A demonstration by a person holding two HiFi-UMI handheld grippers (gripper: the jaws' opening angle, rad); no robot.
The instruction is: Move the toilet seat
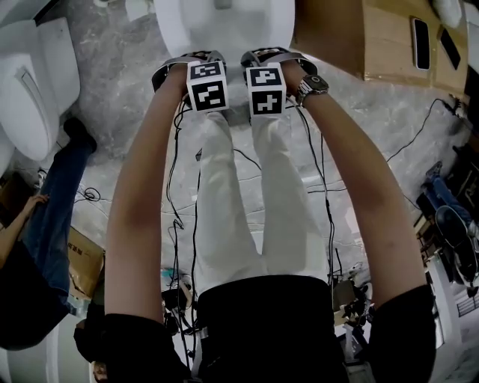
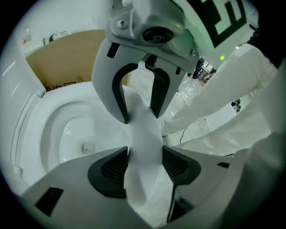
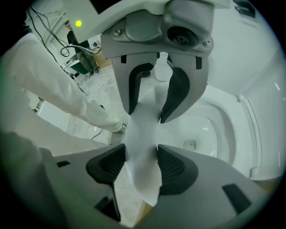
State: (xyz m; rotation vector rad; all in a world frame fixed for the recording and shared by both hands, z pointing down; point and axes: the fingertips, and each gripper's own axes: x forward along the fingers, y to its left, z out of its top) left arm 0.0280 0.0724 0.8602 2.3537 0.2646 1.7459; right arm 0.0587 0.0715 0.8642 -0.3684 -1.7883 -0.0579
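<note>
A white toilet (image 1: 224, 22) stands at the top of the head view, its bowl (image 2: 67, 129) open below. Both grippers reach it side by side. My left gripper (image 2: 144, 163) is shut on the thin white toilet seat (image 2: 143, 129), whose edge runs up between its black pads. My right gripper (image 3: 140, 165) is shut on the same toilet seat (image 3: 140, 129), facing the left one. In the head view the left gripper (image 1: 198, 60) and right gripper (image 1: 269, 56) sit just past their marker cubes, jaw tips hidden.
A second white toilet (image 1: 30, 82) stands at the left, with a person in jeans (image 1: 52, 194) beside it. A wooden table (image 1: 389, 45) is at the upper right. Cables (image 1: 247, 161) trail over the marbled floor. A cardboard box (image 2: 62, 62) stands behind the toilet.
</note>
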